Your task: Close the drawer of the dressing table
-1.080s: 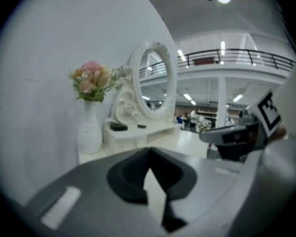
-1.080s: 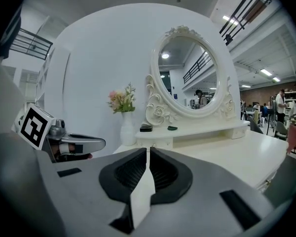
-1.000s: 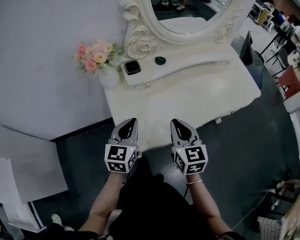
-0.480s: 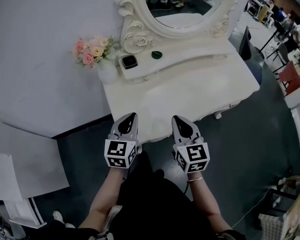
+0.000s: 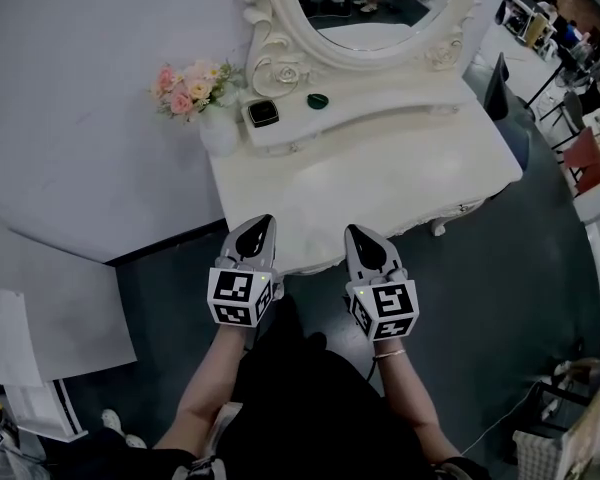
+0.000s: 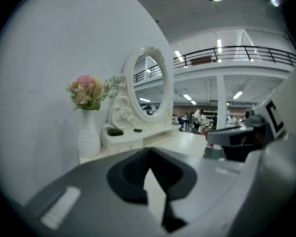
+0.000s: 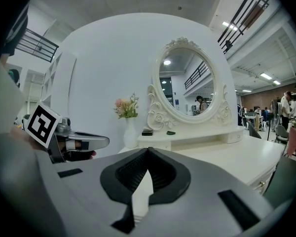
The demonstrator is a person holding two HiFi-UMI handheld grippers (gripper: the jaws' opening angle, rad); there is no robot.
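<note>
Both grippers are side by side at the near edge of the white carved dressing table [image 5: 410, 168], which fills the upper centre of the head view. The left gripper [image 5: 265, 222] has its jaws pressed together with nothing between them. The right gripper [image 5: 354, 230] is the same, tips meeting and empty. The drawer front sits under the tabletop's front edge and can't be made out from above. At upper left is a bunch of pink flowers in a white vase [image 5: 192, 88]. A black square box [image 5: 263, 113] sits just beside it, below the oval white-framed mirror [image 5: 380, 3].
</note>
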